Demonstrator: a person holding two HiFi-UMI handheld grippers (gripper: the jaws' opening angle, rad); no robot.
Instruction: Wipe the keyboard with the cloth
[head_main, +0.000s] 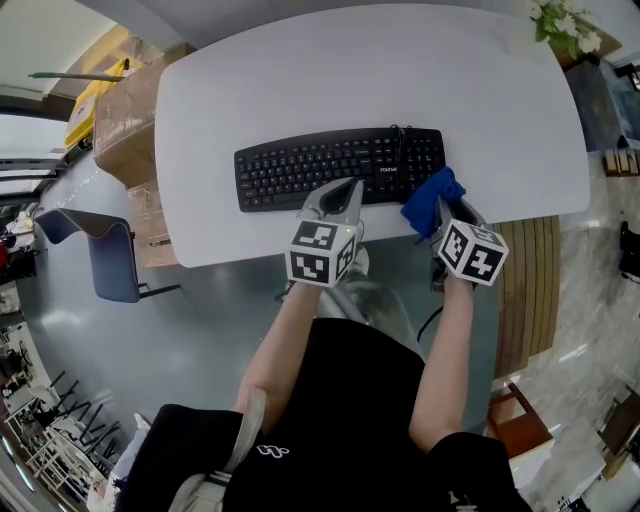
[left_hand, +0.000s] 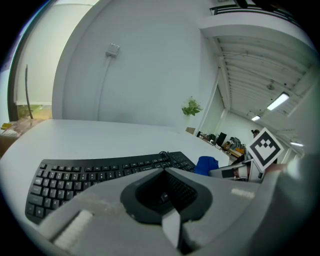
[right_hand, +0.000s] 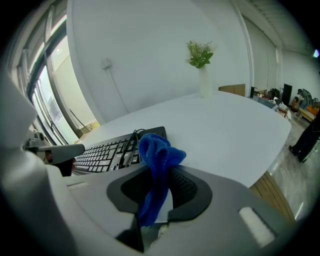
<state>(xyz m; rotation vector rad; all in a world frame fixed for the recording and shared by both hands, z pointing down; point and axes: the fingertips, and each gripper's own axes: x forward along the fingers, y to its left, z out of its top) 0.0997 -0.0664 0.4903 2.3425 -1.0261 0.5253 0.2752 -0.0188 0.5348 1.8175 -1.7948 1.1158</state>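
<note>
Beside the black corded keyboard (head_main: 300, 170), the right gripper (head_main: 445, 210) is pinching a bunched blue fabric cloth (head_main: 428, 193); the left gripper (head_main: 346, 190) is holding its jaws together, empty.

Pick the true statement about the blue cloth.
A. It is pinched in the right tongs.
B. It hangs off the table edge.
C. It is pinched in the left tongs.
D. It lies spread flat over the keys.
A: in the right gripper view the cloth sits clamped between the jaws of the right tongs, near the keyboard; the left tongs are shut on nothing.
</note>
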